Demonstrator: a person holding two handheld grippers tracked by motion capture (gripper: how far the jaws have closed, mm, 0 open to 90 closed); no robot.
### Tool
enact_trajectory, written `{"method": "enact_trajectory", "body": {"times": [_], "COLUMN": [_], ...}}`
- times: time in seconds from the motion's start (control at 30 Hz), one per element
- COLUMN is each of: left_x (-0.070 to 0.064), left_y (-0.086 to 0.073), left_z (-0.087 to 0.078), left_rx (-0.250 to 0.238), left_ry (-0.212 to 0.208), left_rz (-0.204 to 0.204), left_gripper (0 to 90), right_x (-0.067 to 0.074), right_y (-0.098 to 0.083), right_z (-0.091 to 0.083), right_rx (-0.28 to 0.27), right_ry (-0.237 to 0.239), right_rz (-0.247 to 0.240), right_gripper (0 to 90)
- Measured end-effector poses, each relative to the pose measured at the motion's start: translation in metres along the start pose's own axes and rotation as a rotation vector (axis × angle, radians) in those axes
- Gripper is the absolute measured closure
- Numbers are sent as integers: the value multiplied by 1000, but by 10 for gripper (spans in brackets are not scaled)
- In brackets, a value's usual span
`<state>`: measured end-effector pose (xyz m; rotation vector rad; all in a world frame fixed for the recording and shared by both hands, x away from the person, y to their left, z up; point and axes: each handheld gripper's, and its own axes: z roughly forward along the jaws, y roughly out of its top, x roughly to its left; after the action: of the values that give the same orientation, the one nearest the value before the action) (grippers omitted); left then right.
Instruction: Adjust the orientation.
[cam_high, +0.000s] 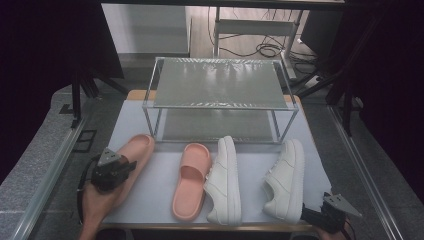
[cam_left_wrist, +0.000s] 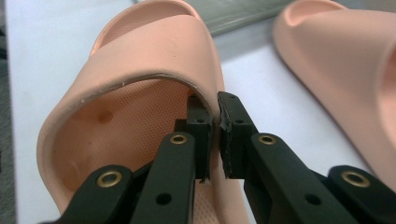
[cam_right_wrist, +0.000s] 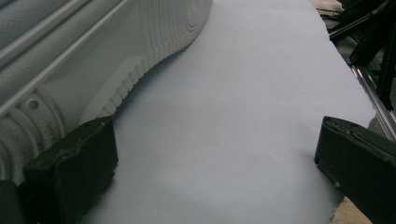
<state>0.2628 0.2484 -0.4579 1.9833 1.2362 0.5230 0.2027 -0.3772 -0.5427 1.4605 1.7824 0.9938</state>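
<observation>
My left gripper (cam_high: 120, 169) (cam_left_wrist: 215, 116) is shut on the strap edge of a pink slipper (cam_high: 141, 146) (cam_left_wrist: 140, 60) at the left of the white mat (cam_high: 155, 185). One jaw sits inside the strap and the other outside it. A second pink slipper (cam_high: 190, 182) (cam_left_wrist: 345, 60) lies to its right. Two white sneakers (cam_high: 224, 180) (cam_high: 286, 180) lie further right. My right gripper (cam_high: 314, 215) (cam_right_wrist: 215, 135) rests open at the mat's front right corner, beside the sole of the right sneaker (cam_right_wrist: 93, 56), with nothing between its jaws.
A two-tier metal rack (cam_high: 220, 82) with mesh shelves stands at the back of the table. Aluminium rails (cam_high: 50, 170) run along both sides. Cables lie on the floor behind. The mat's right edge (cam_right_wrist: 345, 74) drops off close to my right gripper.
</observation>
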Motion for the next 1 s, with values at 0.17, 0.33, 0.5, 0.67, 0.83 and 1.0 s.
{"method": "enact_trajectory", "body": {"times": [0.17,0.33,0.5,0.67,0.83,1.0], "left_x": [-12,-23,-33,-39,-46,-48], "left_y": [0,6,14,21,32,38], "left_z": [1,8,22,31,46,55], "left_rx": [2,-9,-18,-31,-43,-51], "left_ry": [-36,-65,-89,-96,-95,-89], "left_rz": [30,44,56,52,52,47], "left_gripper": [834,835,833,833,835,834], "right_x": [0,0,0,0,0,0], "right_y": [0,0,0,0,0,0], "right_z": [0,0,0,0,0,0], "right_rx": [0,0,1,-1,-1,-1], "right_ry": [0,0,1,1,1,1], "right_rz": [0,0,2,-1,-1,-2], "right_gripper": [0,0,0,0,0,0]}}
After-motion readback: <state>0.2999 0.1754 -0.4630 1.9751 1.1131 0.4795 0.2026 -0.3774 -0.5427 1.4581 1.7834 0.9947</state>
